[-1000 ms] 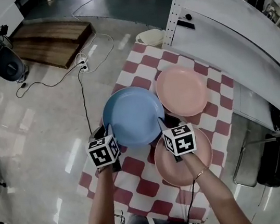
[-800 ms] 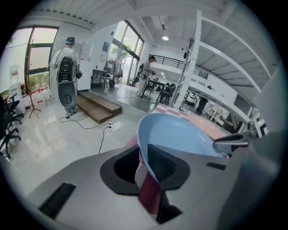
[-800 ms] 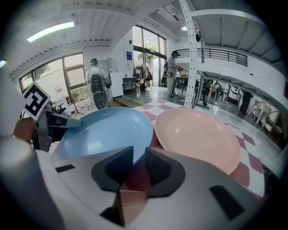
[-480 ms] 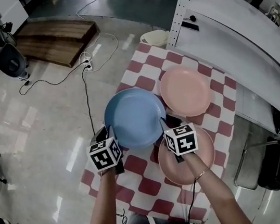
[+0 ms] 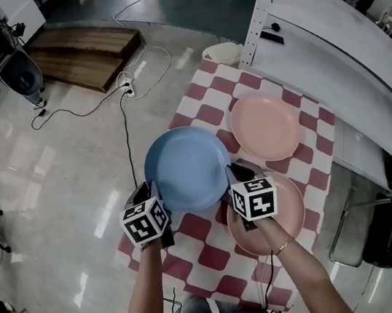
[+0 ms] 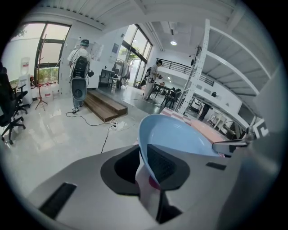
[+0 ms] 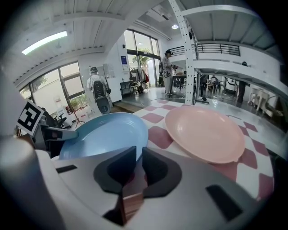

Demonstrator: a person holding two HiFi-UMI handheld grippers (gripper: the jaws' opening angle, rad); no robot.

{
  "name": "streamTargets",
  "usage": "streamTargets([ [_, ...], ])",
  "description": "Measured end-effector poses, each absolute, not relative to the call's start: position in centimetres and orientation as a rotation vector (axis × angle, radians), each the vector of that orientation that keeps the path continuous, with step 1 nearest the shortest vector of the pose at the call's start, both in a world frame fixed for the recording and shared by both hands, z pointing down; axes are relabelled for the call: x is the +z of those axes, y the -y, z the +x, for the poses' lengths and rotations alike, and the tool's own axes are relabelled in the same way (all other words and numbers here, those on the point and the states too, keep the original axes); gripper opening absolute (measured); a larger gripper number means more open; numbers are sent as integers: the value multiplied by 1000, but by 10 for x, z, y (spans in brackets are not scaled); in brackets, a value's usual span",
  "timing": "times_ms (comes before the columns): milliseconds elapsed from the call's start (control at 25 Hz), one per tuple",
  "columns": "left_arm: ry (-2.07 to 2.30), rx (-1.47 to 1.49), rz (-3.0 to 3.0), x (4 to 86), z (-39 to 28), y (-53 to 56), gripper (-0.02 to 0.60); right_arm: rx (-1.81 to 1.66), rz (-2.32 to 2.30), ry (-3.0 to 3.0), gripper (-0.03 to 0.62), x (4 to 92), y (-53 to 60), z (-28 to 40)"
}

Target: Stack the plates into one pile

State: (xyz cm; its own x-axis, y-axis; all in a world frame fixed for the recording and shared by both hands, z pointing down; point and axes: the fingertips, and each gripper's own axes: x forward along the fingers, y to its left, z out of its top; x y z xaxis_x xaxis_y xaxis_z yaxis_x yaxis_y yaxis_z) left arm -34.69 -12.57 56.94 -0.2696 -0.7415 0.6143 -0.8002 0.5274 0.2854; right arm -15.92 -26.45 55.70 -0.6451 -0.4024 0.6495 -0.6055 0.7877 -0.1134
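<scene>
Closing, left claw (image 6: 144,161) and right claw (image 7: 138,166) pinch smooth round blue plate (image 5: 187,168)

Left gripper (image 5: 150,194) and right gripper (image 5: 234,175), fingers just closing, clasp the blue plate (image 5: 186,167); two pink plates (image 5: 266,126) lie right of it.

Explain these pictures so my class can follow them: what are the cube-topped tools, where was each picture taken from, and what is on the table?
There is no robot here. A person holds a two-jawed hand tool in each hand: the left gripper and the right gripper. The marked cubes are parts of those tools. The head view looks down from a camera on the person's head. Each gripper view looks along that tool's own jaws. On the checked cloth lie a far pink plate and a near pink plate. Both grippers' jaws have just been closing, and each pinches one side of the blue plate by its rim.
</scene>
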Motion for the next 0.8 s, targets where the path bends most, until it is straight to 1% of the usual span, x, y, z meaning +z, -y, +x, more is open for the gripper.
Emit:
streamTargets([
  [200, 2047, 59, 1233, 566, -343, 113, 66, 443, 771, 2350, 46, 554, 258, -157],
  [560, 2057, 37, 1267, 544, -339, 105, 66, 446, 817, 2380, 46, 533, 247, -151],
  [800, 2039, 43, 1341, 523, -323, 111, 66, 429, 878, 2396, 46, 506, 244, -129],
])
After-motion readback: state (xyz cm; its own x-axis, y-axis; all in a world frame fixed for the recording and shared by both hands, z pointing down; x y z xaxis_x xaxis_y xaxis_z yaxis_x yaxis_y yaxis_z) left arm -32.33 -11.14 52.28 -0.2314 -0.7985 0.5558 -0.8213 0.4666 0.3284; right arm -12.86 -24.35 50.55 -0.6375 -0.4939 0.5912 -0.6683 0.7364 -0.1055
